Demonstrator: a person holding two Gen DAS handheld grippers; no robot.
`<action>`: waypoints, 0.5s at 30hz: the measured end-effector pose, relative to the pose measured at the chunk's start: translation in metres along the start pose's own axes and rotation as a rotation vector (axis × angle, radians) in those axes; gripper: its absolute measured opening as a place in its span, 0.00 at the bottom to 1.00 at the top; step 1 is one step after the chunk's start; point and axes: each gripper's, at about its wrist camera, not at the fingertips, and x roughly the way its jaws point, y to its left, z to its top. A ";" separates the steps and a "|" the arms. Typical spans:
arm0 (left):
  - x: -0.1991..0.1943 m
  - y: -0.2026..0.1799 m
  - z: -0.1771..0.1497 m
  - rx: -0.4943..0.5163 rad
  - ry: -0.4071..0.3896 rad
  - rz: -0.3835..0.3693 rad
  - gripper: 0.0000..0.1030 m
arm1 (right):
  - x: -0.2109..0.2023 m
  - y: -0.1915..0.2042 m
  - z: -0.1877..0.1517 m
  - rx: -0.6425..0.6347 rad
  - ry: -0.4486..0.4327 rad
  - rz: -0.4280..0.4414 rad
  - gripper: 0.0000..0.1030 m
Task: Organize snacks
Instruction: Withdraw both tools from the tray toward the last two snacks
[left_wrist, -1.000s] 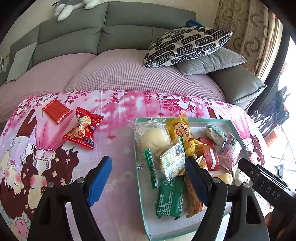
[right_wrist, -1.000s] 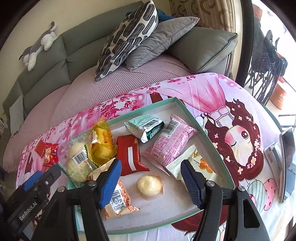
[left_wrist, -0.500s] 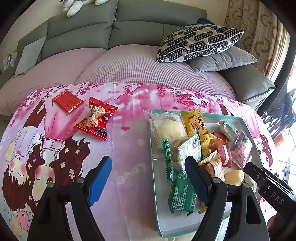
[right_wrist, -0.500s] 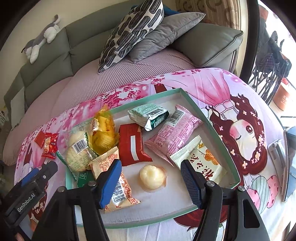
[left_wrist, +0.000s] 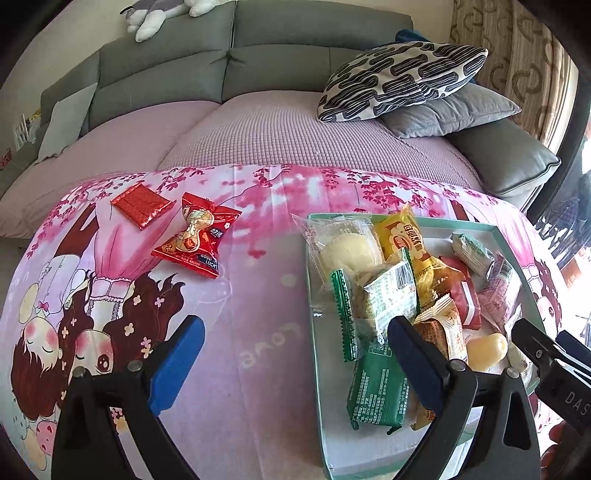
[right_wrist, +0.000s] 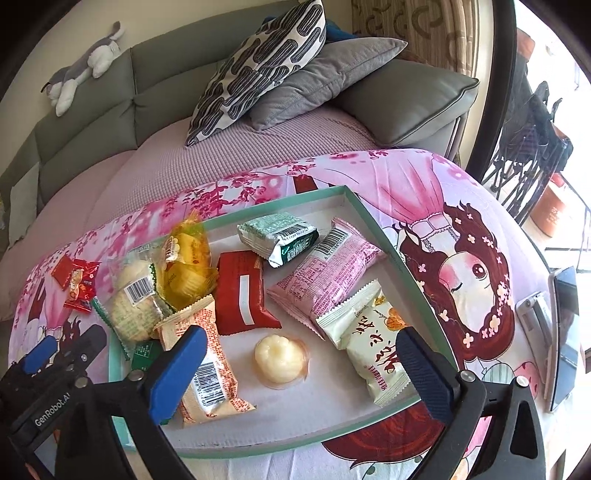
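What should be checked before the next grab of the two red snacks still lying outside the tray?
1. Left gripper empty: ok, jaws wide after just opening, only cloth and the tray edge beneath.
2. Right gripper empty: ok, jaws wide after just opening, hovering over the jelly cup, not pressing it.
3. Red candy and red packet free to grab: ok, both flat on the cloth, left of the tray.
4. Room in the tray: ok, bare floor at its near edge.
5. Tray steady on the cloth: cannot tell.
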 end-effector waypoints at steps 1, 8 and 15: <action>0.000 -0.001 0.000 0.005 -0.006 0.006 0.97 | 0.000 0.000 0.000 -0.001 -0.002 0.000 1.00; 0.002 0.006 0.001 -0.012 0.000 0.007 0.97 | -0.002 0.007 0.000 -0.002 -0.005 0.035 1.00; 0.001 0.046 0.003 -0.068 0.019 0.098 0.97 | -0.011 0.035 -0.002 -0.039 -0.030 0.143 1.00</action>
